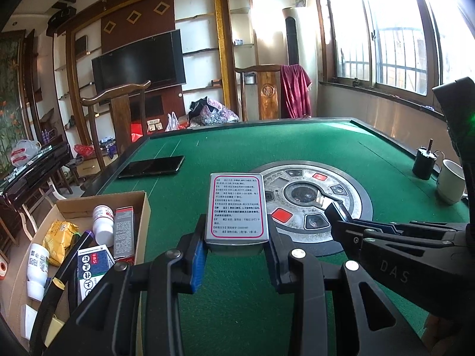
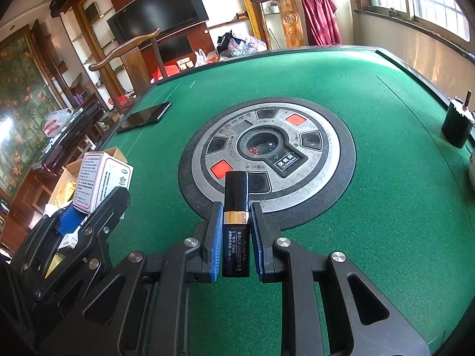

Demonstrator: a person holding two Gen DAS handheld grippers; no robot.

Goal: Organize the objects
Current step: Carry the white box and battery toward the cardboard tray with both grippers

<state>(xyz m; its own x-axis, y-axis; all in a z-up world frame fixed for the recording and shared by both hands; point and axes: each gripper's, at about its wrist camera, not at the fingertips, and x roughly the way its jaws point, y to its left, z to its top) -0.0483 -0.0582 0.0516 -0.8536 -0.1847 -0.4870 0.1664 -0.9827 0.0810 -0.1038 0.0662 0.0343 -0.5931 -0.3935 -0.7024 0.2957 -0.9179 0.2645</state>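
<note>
Sharp fisheye views; daylight glares through the blown-out windows (image 1: 394,29), edges curved.

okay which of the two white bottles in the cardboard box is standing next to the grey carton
The white bottle with the red-printed label, farther back in the cardboard box, sits right beside the grey carton. The other white bottle lies nearer the box's front, beside a yellow packet.

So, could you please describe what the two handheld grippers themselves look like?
Both the left gripper and the right gripper are matte black plastic linkage frames with round silver pivot bolts and triangular cut-outs. Their jaws carry ribbed blue rubber pads. The right gripper's body shows pale "DAS" lettering.
</note>
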